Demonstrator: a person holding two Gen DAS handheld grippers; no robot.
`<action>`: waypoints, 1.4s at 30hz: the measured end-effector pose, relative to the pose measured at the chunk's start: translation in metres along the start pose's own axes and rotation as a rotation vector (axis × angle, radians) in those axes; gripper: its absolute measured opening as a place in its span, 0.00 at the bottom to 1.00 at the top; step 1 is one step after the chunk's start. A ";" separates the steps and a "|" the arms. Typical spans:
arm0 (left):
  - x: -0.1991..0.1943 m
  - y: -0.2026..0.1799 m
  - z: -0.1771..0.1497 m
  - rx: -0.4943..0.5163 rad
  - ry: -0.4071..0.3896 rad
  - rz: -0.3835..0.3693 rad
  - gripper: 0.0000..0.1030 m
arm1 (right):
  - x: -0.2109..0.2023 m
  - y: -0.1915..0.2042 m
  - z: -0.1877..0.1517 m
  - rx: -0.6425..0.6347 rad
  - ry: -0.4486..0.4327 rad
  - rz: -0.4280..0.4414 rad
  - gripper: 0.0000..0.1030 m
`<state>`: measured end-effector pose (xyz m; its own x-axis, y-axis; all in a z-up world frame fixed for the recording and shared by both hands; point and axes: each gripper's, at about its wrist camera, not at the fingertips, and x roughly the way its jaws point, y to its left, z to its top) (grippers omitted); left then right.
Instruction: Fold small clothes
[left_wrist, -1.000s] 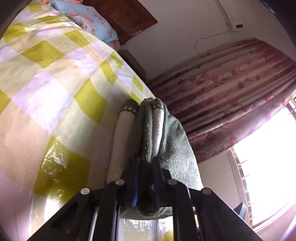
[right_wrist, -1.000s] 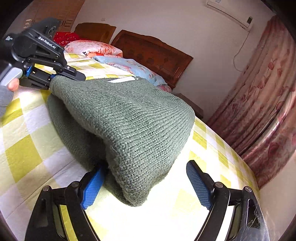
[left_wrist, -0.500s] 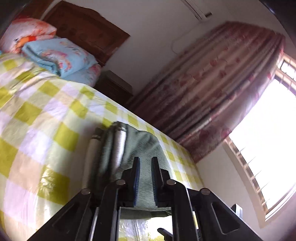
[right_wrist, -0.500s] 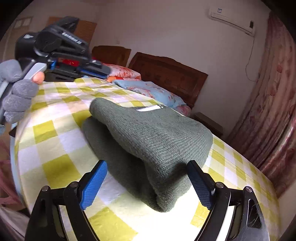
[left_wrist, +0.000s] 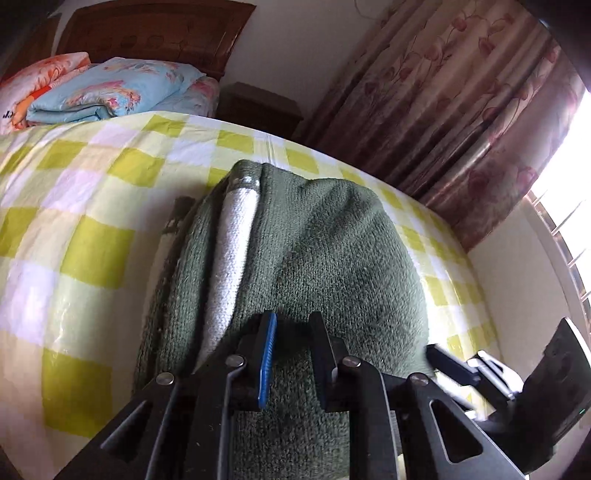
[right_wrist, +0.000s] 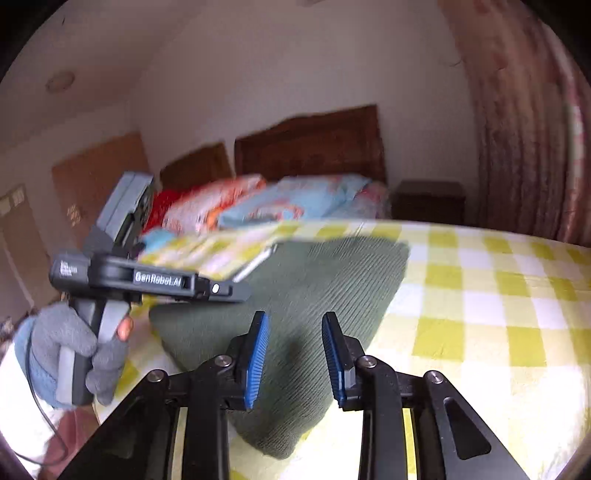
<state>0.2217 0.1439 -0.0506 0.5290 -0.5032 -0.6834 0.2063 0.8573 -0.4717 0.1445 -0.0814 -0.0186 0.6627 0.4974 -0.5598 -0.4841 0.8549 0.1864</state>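
Left gripper (left_wrist: 291, 354): a second ago its fingers were clamped on the folded edge of the green knitted garment (left_wrist: 325, 258). Now they stand apart by a narrow gap, nothing pinched between them, and the knit lies beneath and ahead of them on the bed (left_wrist: 81, 206). I read this as a release: the fold has been laid down.

Right gripper (right_wrist: 295, 354): fingers were spread wide around the garment's near corner; now they have drawn in to a moderate gap and hold nothing. The view is blurred, so this gripper is in motion; it looks lifted above the garment (right_wrist: 295, 295) rather than touching it, but contact I cannot rule out from this frame.

Garment position: doubled over on the yellow-checked bed cover, a white inner layer (left_wrist: 232, 258) showing along the left fold line in the left wrist view. The left gripper (right_wrist: 155, 286) hovers just beside its far-left edge.

Judgement: one fold is complete. Next I would either fold again or press the stack flat; the thick knit may spring open.
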 end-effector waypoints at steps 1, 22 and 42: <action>-0.003 0.006 -0.005 -0.009 -0.016 -0.017 0.16 | 0.017 0.013 -0.009 -0.075 0.049 -0.049 0.17; -0.026 0.001 -0.021 -0.020 -0.071 0.045 0.12 | 0.013 0.065 0.012 -0.382 0.002 -0.205 1.00; 0.035 0.027 0.052 -0.170 -0.182 0.033 0.02 | 0.037 0.066 -0.015 -0.457 0.077 -0.054 1.00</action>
<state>0.2883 0.1552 -0.0583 0.6759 -0.4339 -0.5957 0.0529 0.8347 -0.5481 0.1288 -0.0086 -0.0392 0.6583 0.4267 -0.6201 -0.6632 0.7184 -0.2098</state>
